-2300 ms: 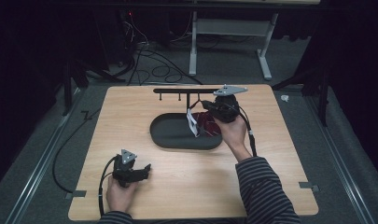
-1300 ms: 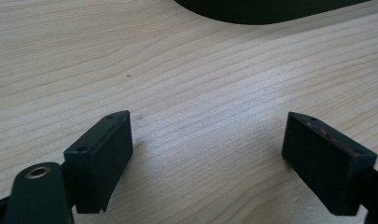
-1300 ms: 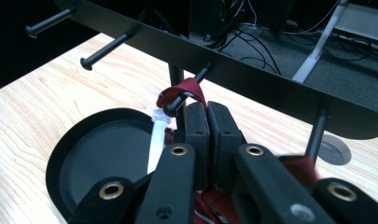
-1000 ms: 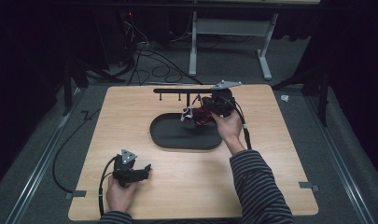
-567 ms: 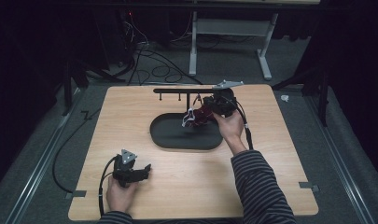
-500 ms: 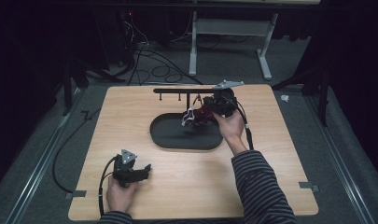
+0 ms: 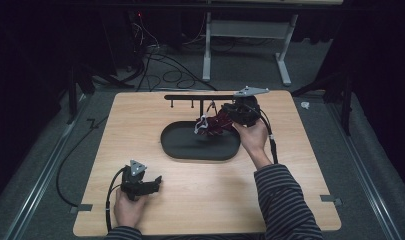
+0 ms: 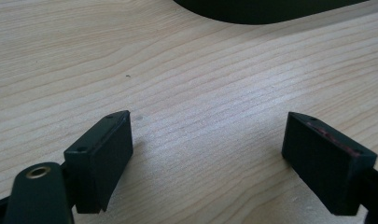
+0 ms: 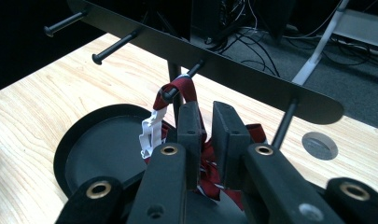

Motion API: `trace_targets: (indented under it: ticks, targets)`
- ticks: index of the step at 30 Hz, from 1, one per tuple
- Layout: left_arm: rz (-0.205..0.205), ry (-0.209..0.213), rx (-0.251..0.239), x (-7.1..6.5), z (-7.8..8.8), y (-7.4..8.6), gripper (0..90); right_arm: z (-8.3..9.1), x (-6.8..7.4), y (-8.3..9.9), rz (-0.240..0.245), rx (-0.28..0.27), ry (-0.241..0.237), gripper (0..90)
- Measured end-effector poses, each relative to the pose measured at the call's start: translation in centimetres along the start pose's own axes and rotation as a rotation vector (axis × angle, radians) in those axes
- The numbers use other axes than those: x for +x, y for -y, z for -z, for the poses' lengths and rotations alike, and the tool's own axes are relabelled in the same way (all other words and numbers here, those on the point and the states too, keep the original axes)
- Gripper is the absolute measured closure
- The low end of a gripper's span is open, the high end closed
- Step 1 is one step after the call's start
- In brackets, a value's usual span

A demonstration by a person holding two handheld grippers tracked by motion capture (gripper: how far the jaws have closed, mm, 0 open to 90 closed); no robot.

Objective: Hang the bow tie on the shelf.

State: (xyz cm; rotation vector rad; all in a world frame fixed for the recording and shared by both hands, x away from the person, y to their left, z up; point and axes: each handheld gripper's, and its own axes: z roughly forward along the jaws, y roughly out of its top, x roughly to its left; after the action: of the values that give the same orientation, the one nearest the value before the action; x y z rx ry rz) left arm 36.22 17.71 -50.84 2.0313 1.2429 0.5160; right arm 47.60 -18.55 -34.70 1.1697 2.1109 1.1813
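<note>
Dark floor and loose cables surround the wooden tabletop (image 7: 300, 200). On it stands a black rack (image 9: 252, 77) with pegs, and a red strap (image 9: 182, 88) with a white tag (image 9: 149, 130) now hangs by its loop from one peg (image 9: 196, 67), over the oval tray (image 7: 175, 147). Right tongs (image 9: 209, 140) have just been opening, their pads apart with the strap loose between them (hanging looks done). Next, I judge, they back out without snagging it; the neighbouring peg stands close. Left tongs (image 8: 210, 154) rest wide apart on bare wood.

High view overhead facing forward, gripper views close, sharing black tray (image 7: 180, 150).
</note>
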Motion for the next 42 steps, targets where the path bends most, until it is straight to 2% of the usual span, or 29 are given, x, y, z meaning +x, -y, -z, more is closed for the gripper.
trace_targets:
  ticks: [42]
  targets:
    - [0.0, 0.001, 0.0, 0.0, 0.0, 0.0, 16.6, 4.3, -2.8, 3.0, -0.053, -0.041, 0.001, 74.9]
